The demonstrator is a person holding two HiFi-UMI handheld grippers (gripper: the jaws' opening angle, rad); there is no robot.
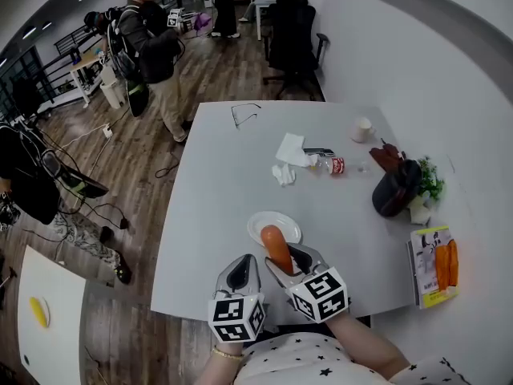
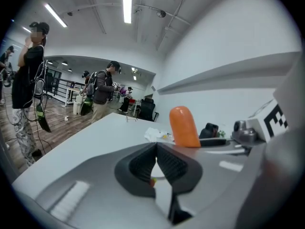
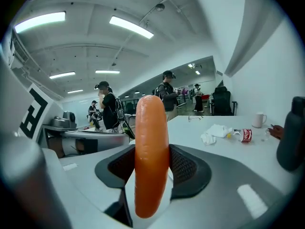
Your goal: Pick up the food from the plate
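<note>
An orange carrot stands almost upright between the jaws of my right gripper, which is shut on it just above the near rim of a small white plate. In the right gripper view the carrot fills the middle, pinched by both dark pads. My left gripper hovers beside it to the left, shut with nothing between its pads. From the left gripper view the carrot rises just beyond the right gripper's body.
Farther back on the grey table lie crumpled tissues, a small can, glasses and a white cup. A dark bag with a plant and a carrot package are at the right. People stand on the wooden floor.
</note>
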